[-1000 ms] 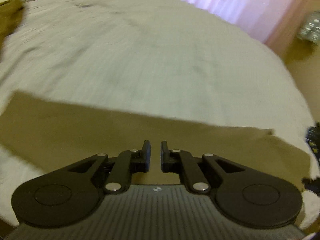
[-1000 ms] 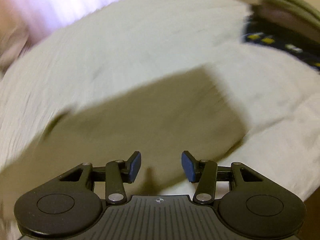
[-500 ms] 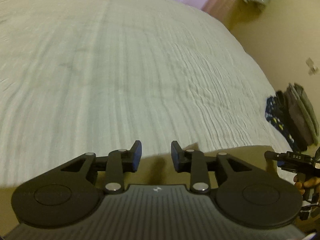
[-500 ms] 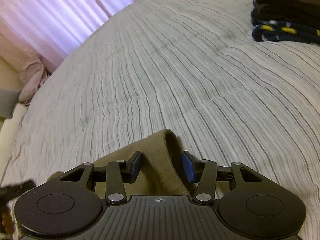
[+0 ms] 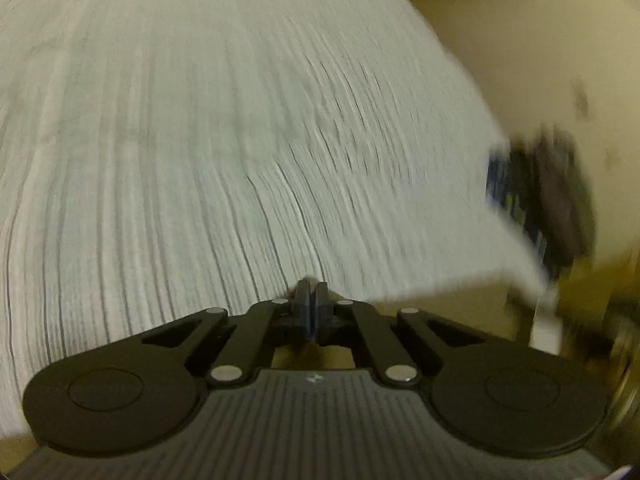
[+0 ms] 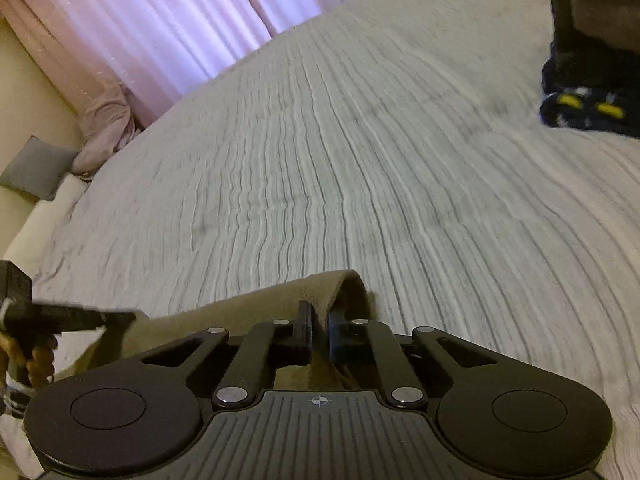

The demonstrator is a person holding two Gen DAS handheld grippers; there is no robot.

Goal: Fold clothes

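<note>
Two hand-held grippers are in use, one per view. The left gripper [image 5: 310, 300] has its jaws drawn fully together; a sliver of tan cloth shows at the fingertips, so it is clamped on the khaki garment [image 5: 432, 308]. The right gripper [image 6: 319, 326] has its jaws narrowed to a slim gap, with a raised fold of the same garment [image 6: 320, 292] pinched between them.

One garment is being handled. It lies at the near edge of the bed [image 6: 360, 160], directly under and ahead of both grippers (most of it is covered by the gripper bodies, so its overall shape cannot be made out). In the right wrist view the cloth runs leftward from the pinched fold toward the other gripper [image 6: 60, 316], which enters at the left margin, cut off, with part of the person's hand [image 6: 36, 360] below it.

One stack of folded clothes [image 6: 592, 80] sits on the bed at the far right: a dark blue patterned item at the bottom, a brownish one above, a greenish one on top, all cropped by the frame edge. In the left wrist view the same stack [image 5: 544, 200] is heavily motion-blurred and its layers are not separable.

One pink curtain [image 6: 160, 20] hangs beyond the bed. One grey cushion [image 6: 36, 168] lies at the far left.
</note>
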